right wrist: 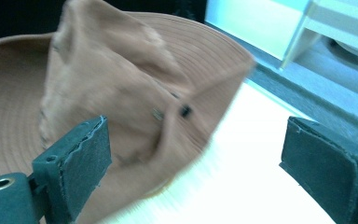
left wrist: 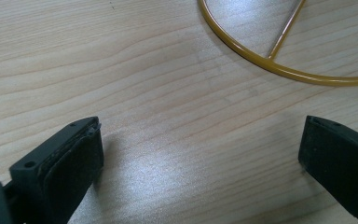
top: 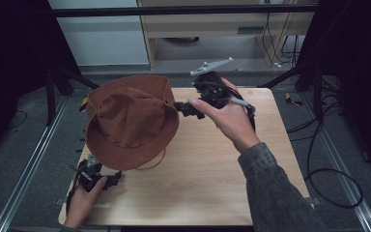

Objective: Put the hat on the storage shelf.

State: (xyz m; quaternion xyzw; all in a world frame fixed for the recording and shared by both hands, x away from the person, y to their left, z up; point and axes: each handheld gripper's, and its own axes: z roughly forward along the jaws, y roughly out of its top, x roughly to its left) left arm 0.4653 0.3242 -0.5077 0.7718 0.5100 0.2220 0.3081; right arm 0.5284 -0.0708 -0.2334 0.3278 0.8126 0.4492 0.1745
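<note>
Brown fabric hat (top: 132, 121) sits propped on a yellow wire stand (left wrist: 279, 70) at the left half of the wooden counter (top: 207, 169). Left gripper (top: 107, 180) rests low at the counter's near-left corner, jaws released, nothing between them. Right gripper (top: 182, 108) hovers just beside the hat's brim, jaws spread wide, nothing grasped.

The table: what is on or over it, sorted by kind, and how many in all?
Brown hats: 1, the hat, propped up, not lying flat.
Yellow wire stands: 1, the ring under the hat.
Handheld grippers: 2, the left gripper and the right gripper, both with jaws apart and holding nothing.
Total: 4
</note>
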